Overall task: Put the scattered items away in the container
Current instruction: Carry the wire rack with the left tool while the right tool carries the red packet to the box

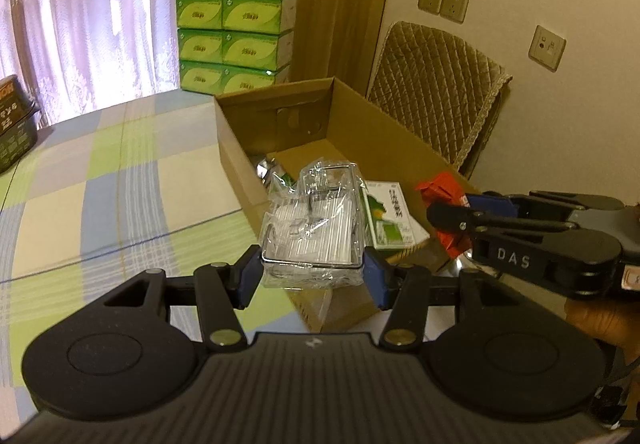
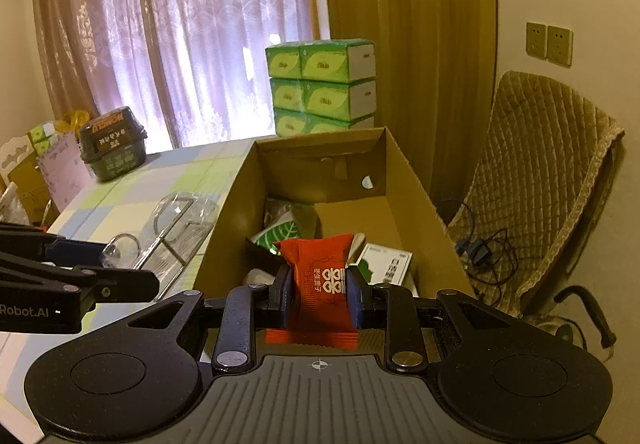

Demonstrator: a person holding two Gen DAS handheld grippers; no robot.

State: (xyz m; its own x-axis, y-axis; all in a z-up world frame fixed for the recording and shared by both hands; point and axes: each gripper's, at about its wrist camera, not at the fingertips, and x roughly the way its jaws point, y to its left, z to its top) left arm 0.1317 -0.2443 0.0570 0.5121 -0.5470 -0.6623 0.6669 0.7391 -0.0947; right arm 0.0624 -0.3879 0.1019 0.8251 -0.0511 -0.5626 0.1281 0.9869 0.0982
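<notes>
Two tongs are loaded over the open cardboard box (image 2: 404, 180), which fills the middle of both views. The left tongs (image 1: 313, 273) clamp a clear plastic pack with a wire frame (image 1: 316, 220) low in the centre of the left wrist view, hanging over the box's near left wall. The right tongs (image 2: 322, 294) pinch a red sachet (image 2: 320, 280) at centre bottom of the right wrist view, above the box's near end. Inside the box lie a green-and-white carton (image 1: 390, 216) and other packets. The box sits on a checked desk (image 1: 100, 172); stacked green tissue boxes (image 1: 234, 40) stand behind it.
</notes>
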